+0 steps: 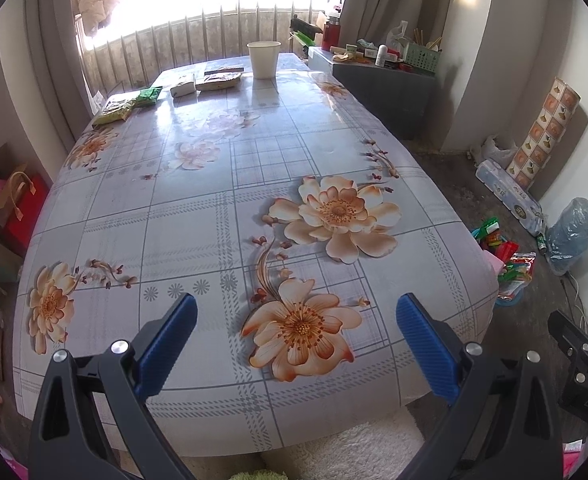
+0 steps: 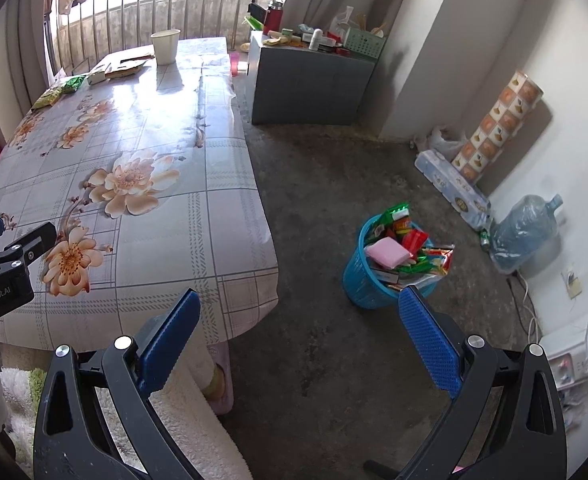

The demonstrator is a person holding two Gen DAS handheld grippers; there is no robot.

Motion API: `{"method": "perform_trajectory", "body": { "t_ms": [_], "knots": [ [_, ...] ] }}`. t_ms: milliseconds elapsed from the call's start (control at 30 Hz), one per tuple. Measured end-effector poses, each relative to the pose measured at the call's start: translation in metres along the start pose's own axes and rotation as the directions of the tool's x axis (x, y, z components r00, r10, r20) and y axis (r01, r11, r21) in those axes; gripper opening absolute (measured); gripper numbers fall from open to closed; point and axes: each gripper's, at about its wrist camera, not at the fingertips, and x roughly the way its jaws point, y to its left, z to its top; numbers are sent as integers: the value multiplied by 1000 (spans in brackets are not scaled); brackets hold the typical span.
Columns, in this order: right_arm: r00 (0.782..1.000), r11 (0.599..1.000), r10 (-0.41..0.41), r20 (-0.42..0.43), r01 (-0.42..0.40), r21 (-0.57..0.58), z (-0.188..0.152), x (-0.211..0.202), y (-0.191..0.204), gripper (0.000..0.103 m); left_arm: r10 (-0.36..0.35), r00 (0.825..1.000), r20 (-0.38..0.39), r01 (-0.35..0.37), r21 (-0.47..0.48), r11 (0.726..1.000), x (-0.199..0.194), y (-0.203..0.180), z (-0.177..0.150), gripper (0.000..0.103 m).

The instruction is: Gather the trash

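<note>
The left gripper (image 1: 296, 332), black-framed with blue ribbed pads, hangs over the near end of a long table (image 1: 197, 216) covered in a glossy grey-checked cloth printed with peach flowers; its jaws stand spread wide with nothing between them. The right gripper (image 2: 300, 328), of the same build, is held off the table's right edge above the bare concrete floor (image 2: 318, 184), jaws likewise spread and empty. The trash still on the table lies at the far end: a yellow-green snack packet (image 1: 113, 112), a bright green wrapper (image 1: 148, 96), a small pale carton (image 1: 183, 87) and a flat tan packet (image 1: 218, 80), beside a white paper cup (image 1: 263, 59). On the floor to the right stands a round blue plastic basket (image 2: 360, 282), heaped with coloured wrappers (image 2: 410, 246)
</note>
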Motion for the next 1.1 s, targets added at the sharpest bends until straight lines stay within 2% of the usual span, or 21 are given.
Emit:
{"method": "perform_trajectory", "body": {
  "t_ms": [300,600,867,967,1033,1100],
  "knots": [
    [1000,1000,1,30,-1,-3,20,-6,2,95,-3,1000,-8,3,2,1000,8,8,19,98],
    [993,1000,7,115,-7,1,45,-34,11,95,6,999,46,-7,18,1000,-16,25,38,98],
    [990,1000,25,135,-26,5,50,-40,21,95,35,997,72,-35,2,999,-29,46,42,98],
    [991,999,50,121,-51,7,50,-34,21,95,42,997,64,-41,-3,999,-27,51,41,98],
    [993,996,82,83,-84,19,48,-21,22,95,47,997,55,-47,1,999,-22,52,37,98],
    [996,997,79,32,-80,15,43,-2,26,95,57,997,50,-58,5,998,-14,52,32,98]
  ]
}}
